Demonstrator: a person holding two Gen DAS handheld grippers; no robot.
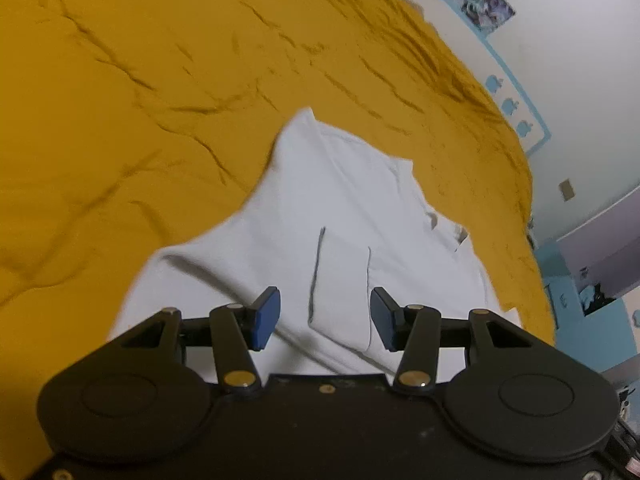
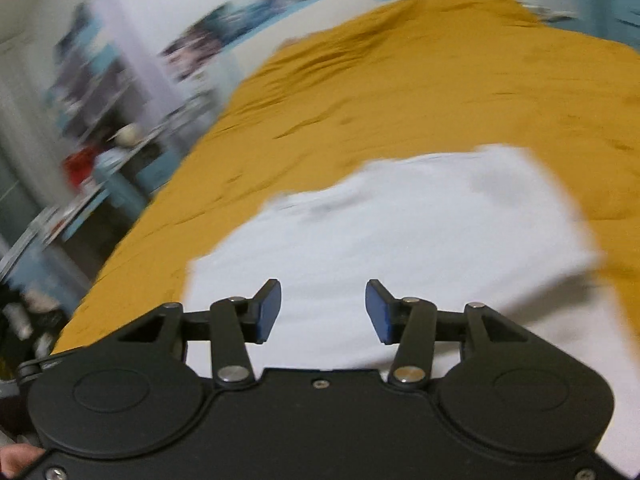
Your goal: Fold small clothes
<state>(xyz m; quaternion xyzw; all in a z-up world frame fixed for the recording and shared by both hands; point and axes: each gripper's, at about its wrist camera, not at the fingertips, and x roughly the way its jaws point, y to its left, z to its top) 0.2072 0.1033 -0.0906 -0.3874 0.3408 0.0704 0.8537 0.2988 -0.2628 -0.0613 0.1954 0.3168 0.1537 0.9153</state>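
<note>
A white shirt (image 1: 320, 216) lies spread on the mustard-yellow bed cover (image 1: 140, 80). It has a chest pocket (image 1: 340, 280) and a collar toward the right, and one sleeve points up the bed. My left gripper (image 1: 325, 316) hovers over the pocket with its blue pads (image 1: 266, 320) apart and nothing between them. In the right wrist view the same white shirt (image 2: 400, 240) looks blurred on the yellow cover (image 2: 400, 80). My right gripper (image 2: 323, 310) hangs above it, jaws apart, holding nothing.
The wall (image 1: 580, 60) with posters and a blue stripe runs along the bed's far side. Blurred shelves and clutter (image 2: 88, 120) stand past the bed's left edge in the right wrist view. A fingertip (image 2: 16, 460) shows at the lower left corner.
</note>
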